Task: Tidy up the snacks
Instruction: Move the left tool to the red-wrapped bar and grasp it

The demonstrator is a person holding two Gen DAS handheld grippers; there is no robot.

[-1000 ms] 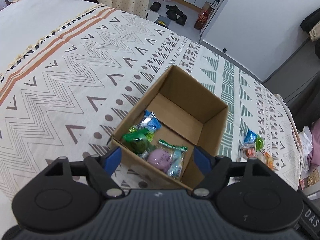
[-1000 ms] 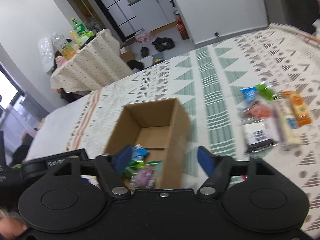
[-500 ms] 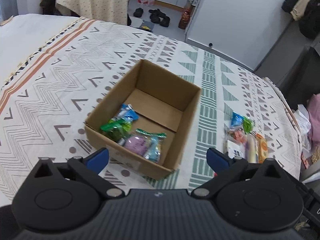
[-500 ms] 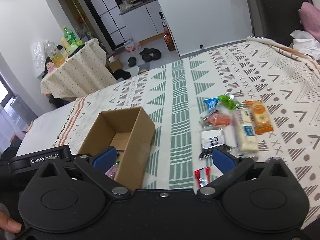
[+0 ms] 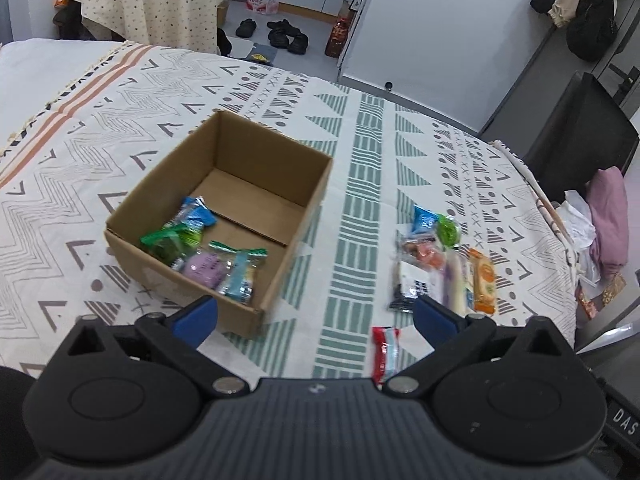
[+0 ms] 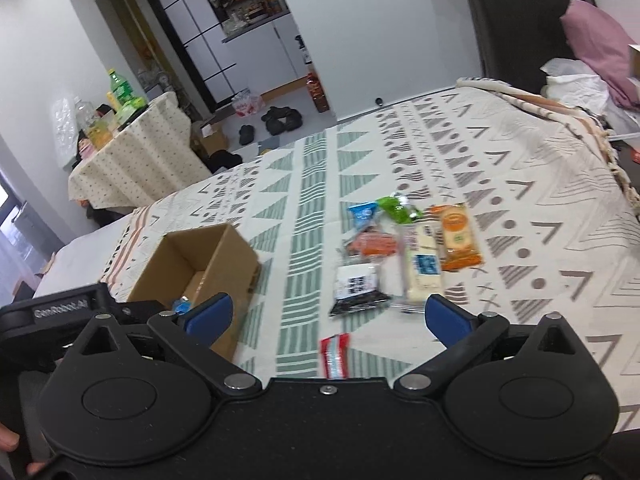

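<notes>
An open cardboard box (image 5: 316, 184) (image 6: 224, 248) sits on a patterned bedspread and holds several wrapped snacks: a blue one (image 5: 196, 216), a green one (image 5: 170, 242) and a purple one (image 5: 204, 268). To its right lies a cluster of loose snacks: a blue pack (image 6: 362, 214), a green pack (image 6: 396, 206), an orange bar (image 6: 458, 236), a pale bar (image 6: 422, 268), a black-and-white pack (image 6: 356, 288). A small red wrapper (image 5: 385, 350) (image 6: 335, 354) lies nearest. My left gripper (image 5: 316, 316) is open and empty, above the box's near right corner. My right gripper (image 6: 328, 314) is open and empty, above the red wrapper.
The bedspread (image 5: 120, 92) ends at the far edge, with floor, shoes (image 5: 286, 34) and a cloth-covered table (image 6: 132, 160) with bottles beyond. Clothes and a pink cushion (image 5: 608, 216) lie off the right edge.
Both grippers have drawn back and swung right from the box towards the loose snacks. Their jaws have opened wider. The red wrapper has come into view.
</notes>
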